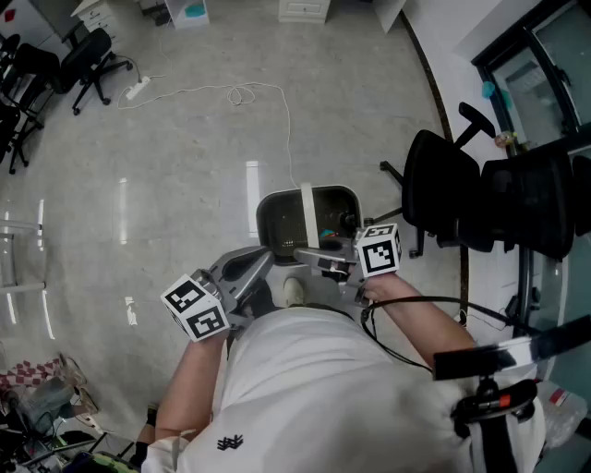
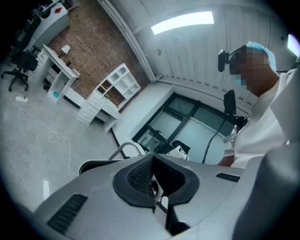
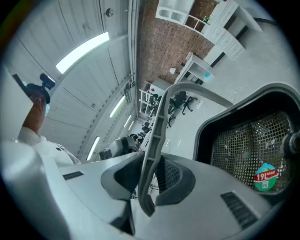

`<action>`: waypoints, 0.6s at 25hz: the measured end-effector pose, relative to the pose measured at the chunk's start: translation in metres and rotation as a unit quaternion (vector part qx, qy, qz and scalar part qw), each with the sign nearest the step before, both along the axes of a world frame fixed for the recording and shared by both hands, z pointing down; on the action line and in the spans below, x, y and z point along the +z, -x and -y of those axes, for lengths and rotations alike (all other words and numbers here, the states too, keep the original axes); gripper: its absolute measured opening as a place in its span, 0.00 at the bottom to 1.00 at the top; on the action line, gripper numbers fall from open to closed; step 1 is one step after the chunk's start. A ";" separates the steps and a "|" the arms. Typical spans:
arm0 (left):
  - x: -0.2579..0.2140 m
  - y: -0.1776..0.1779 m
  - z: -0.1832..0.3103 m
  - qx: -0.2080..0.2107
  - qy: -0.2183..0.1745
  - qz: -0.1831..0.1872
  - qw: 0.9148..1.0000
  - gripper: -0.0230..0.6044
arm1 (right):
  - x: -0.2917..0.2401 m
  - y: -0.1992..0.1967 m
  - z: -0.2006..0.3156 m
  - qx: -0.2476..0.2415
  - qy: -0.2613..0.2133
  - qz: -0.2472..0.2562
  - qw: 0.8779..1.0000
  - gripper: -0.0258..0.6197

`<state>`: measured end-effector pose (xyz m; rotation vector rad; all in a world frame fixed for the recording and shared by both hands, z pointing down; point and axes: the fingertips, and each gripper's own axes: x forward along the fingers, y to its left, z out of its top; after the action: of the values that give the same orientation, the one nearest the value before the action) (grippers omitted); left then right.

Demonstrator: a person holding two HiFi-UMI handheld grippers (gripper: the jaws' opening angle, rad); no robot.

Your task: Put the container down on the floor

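Note:
A dark mesh container [image 1: 288,220] with a pale grey handle [image 1: 307,208] hangs in front of the person, above the grey floor [image 1: 185,157]. My right gripper [image 1: 319,261] is shut on that handle [image 3: 158,136], which runs up between its black pads. The container's mesh wall [image 3: 243,140] shows right behind, with a round stickered item [image 3: 266,177] inside. My left gripper [image 1: 261,263] sits just left of the container, jaws shut on nothing. In the left gripper view my left gripper [image 2: 157,190] points past the container's rim [image 2: 93,165] and handle [image 2: 123,149].
Black office chairs [image 1: 480,199] stand close on the right, and more chairs [image 1: 88,60] at the far left. A white cable [image 1: 231,92] and power strip [image 1: 138,89] lie on the floor ahead. White cabinets [image 1: 305,9] line the far wall. Clutter [image 1: 37,406] sits at lower left.

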<state>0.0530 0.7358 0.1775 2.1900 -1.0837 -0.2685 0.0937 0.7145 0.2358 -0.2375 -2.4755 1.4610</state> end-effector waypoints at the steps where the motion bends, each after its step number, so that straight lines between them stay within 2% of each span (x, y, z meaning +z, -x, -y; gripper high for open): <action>1: -0.001 -0.012 0.001 0.004 0.001 0.001 1.000 0.05 | 0.002 -0.013 0.003 0.005 0.002 -0.004 1.000 0.11; 6: 0.001 -0.057 0.000 0.029 -0.001 0.019 0.999 0.05 | 0.014 -0.066 0.010 0.040 0.024 -0.004 0.999 0.11; 10: 0.011 -0.069 0.002 0.041 0.006 0.028 0.999 0.05 | 0.024 -0.088 0.015 0.068 0.033 0.005 0.997 0.11; 15: -0.006 -0.078 0.040 0.065 0.012 0.027 0.997 0.05 | 0.011 -0.102 0.051 0.096 0.036 0.008 0.995 0.11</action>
<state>0.1308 0.6961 0.1712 2.2461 -0.9630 -0.1372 0.1952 0.6635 0.2466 -0.0245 -2.5201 1.6303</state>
